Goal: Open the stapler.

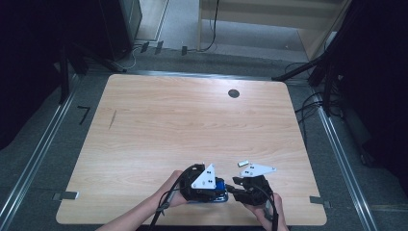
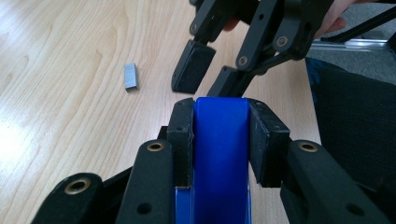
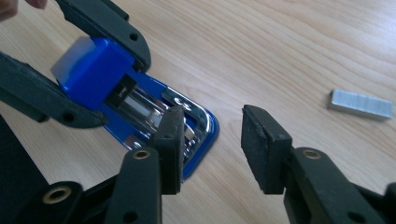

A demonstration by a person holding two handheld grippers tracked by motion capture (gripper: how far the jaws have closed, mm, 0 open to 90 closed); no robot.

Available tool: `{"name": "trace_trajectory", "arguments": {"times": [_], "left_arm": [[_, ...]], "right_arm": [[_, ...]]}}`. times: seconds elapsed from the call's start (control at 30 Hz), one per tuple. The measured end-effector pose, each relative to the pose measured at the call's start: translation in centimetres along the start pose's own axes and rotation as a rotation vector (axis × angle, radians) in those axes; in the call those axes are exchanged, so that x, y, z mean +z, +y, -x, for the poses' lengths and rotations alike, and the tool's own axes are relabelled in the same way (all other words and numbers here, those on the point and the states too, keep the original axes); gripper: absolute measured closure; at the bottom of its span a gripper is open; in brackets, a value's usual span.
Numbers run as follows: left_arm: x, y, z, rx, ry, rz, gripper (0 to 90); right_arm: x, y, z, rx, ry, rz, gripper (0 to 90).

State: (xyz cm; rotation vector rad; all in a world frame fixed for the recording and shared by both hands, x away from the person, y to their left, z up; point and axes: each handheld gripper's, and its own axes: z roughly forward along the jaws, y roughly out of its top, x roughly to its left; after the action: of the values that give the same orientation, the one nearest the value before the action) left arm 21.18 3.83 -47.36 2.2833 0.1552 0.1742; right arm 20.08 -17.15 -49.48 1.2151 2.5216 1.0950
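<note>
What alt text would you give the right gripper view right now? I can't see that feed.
The left gripper clamps the raised top of an open blue stapler on a wooden table. The right gripper stands with its jaws apart and empty at the stapler's metal front end; a strip of staples lies to the right.

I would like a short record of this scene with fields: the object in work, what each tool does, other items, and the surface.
object in work: blue stapler, lying on the table near the person's edge, top arm lifted
left tool: shut on the blue stapler's top arm
right tool: jaws apart at the stapler's front end, nothing pressed between the pads
other item: strip of staples, lying free on the table beside the right tool
surface: wooden table
</note>
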Motion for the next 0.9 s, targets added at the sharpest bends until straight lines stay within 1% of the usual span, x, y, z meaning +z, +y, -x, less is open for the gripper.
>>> {"name": "trace_trajectory", "arguments": {"times": [0.03,0.07,0.1,0.17,0.2,0.23,0.33,0.37,0.4,0.43,0.47,0.5,0.53,0.57,0.6,0.63,0.67,0.7,0.73,0.77,0.9], "left_arm": [[0.0,0.0,0.0,-0.001,0.001,0.001,66.3],[-0.1,0.0,0.0,0.001,0.001,0.003,66.3],[-0.1,0.0,0.0,0.001,0.003,0.006,66.3],[-0.2,0.0,0.0,0.004,0.003,0.005,66.3],[-0.2,0.0,0.1,0.005,0.004,0.004,66.3],[-0.2,0.0,0.1,0.004,0.006,0.007,66.3],[-0.3,0.0,0.0,0.006,0.007,0.009,66.3],[-0.3,0.0,0.0,0.007,0.007,0.007,66.3],[-0.3,0.0,0.0,0.007,0.007,0.008,66.3],[-0.3,0.0,0.0,0.007,0.008,0.008,66.3],[-0.3,0.0,0.0,0.006,0.007,0.005,66.3],[-0.2,0.0,0.0,0.005,0.01,0.003,66.3],[-0.2,0.0,0.0,0.005,0.01,0.003,66.3],[-0.2,0.0,0.0,0.005,0.01,0.002,66.3],[-0.1,0.0,0.0,0.003,0.01,0.003,66.3],[-0.1,0.0,-0.1,0.005,0.01,0.001,66.2],[-0.1,0.0,-0.1,0.005,0.01,0.001,66.2],[-0.1,0.0,-0.1,0.007,0.009,-0.001,66.2],[-0.1,0.0,-0.1,0.005,0.009,0.0,66.2],[-0.1,0.0,-0.1,0.005,0.008,0.001,66.2],[-0.2,0.0,-0.1,0.008,0.011,0.0,66.2]], "right_arm": [[0.1,0.1,-0.1,-0.001,0.003,0.005,65.6],[0.1,0.1,-0.1,-0.005,0.014,0.009,66.3],[0.4,0.1,-0.2,-0.008,0.027,0.009,69.3],[0.5,0.2,-0.3,-0.016,0.035,0.004,70.3],[0.6,0.2,-0.4,-0.011,0.044,0.0,71.0],[0.9,0.2,-0.4,-0.022,0.045,-0.004,73.1],[1.0,0.2,-0.5,-0.028,0.052,-0.003,75.0],[1.0,0.1,-0.7,-0.044,0.043,0.004,76.8],[1.0,0.1,-0.7,-0.044,0.043,0.004,76.8],[1.0,0.1,-0.9,-0.064,0.033,0.006,78.1],[1.0,0.1,-0.9,-0.064,0.033,0.006,78.1],[1.0,0.0,-1.1,-0.082,0.024,0.009,79.2],[1.0,0.0,-1.1,-0.082,0.024,0.009,79.2],[1.1,-0.3,-1.2,-0.098,0.018,0.023,81.6],[1.1,-0.3,-1.2,-0.098,0.018,0.023,81.6],[1.2,-0.5,-1.4,-0.111,0.005,0.028,82.7],[1.2,-0.5,-1.4,-0.111,0.005,0.028,82.7],[1.3,-0.7,-1.5,-0.128,-0.002,0.04,83.2],[1.3,-0.7,-1.5,-0.128,-0.002,0.04,83.2],[1.3,-0.8,-1.5,-0.151,-0.007,0.051,83.7],[1.4,-0.9,-1.6,-0.152,-0.01,0.047,83.9]]}}
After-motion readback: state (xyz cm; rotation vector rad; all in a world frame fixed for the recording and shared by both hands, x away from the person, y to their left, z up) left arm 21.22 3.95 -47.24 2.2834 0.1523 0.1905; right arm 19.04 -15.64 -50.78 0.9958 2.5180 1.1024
